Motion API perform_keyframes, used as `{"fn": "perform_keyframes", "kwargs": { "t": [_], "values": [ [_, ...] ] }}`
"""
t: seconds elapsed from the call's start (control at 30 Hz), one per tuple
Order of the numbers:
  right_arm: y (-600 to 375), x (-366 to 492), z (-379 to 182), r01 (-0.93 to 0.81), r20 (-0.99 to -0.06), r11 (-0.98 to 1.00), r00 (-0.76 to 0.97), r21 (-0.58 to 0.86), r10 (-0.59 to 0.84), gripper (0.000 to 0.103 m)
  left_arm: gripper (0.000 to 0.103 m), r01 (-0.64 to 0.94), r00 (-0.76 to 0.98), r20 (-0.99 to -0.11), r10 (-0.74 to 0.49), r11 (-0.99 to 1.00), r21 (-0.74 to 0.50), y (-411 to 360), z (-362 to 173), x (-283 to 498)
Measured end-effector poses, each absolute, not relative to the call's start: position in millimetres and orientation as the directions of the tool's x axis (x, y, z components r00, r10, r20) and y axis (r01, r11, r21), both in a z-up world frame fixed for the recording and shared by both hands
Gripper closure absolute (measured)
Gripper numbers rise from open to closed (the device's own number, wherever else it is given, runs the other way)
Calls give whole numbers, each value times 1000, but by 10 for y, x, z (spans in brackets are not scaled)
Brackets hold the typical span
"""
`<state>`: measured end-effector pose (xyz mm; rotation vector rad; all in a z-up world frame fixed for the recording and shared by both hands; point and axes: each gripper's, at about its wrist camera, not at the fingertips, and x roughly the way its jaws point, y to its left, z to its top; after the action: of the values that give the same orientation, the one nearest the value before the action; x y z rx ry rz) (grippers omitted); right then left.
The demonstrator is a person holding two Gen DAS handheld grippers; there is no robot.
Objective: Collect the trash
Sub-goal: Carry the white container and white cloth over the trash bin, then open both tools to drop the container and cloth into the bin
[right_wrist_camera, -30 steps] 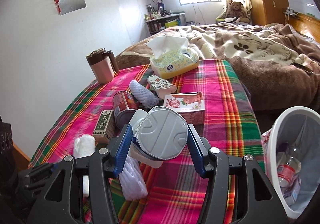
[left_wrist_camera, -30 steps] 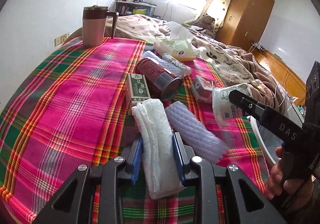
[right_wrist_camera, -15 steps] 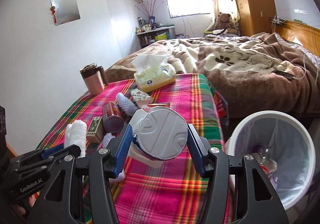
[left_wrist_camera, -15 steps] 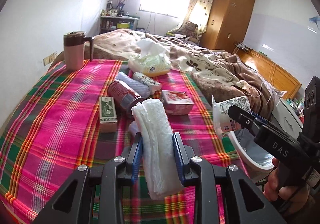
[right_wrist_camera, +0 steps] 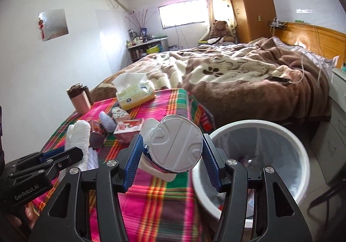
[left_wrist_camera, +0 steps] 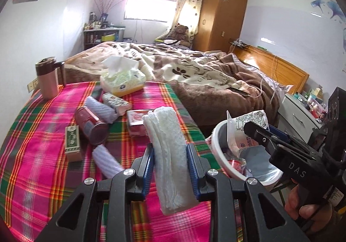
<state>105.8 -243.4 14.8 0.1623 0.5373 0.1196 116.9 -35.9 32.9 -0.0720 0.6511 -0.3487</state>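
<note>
Left gripper [left_wrist_camera: 170,168] clamped on white foam wrap [left_wrist_camera: 167,151], carrying it off the plaid table [left_wrist_camera: 43,155]. White bin [left_wrist_camera: 218,151] sits right of the claw, past table edge; right gripper [left_wrist_camera: 262,133] already near its rim with the pouch [left_wrist_camera: 244,129].

Right gripper [right_wrist_camera: 170,160] grips crumpled milk pouch [right_wrist_camera: 176,151], bin [right_wrist_camera: 255,127] just right, mouth open and unobstructed. Step: transport to bin. Next likely: move over rim, release. Table edge below claw; clear room above bin.
</note>
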Motion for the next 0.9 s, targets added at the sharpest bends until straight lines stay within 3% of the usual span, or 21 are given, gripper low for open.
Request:
{"fn": "perform_keyframes", "kwargs": {
  "t": [0.5, 0.9],
  "values": [
    [-3064, 942, 114, 87, -504, 983, 864, 162, 6, 47, 73, 447, 686, -579, -441, 883, -143, -1243, 377, 1232],
    [-3461, 998, -74, 176, -571, 975, 818, 137, -67, 47, 73, 541, 600, -624, -500, 828, -144, -1901, 160, 1408]
  ]
}}
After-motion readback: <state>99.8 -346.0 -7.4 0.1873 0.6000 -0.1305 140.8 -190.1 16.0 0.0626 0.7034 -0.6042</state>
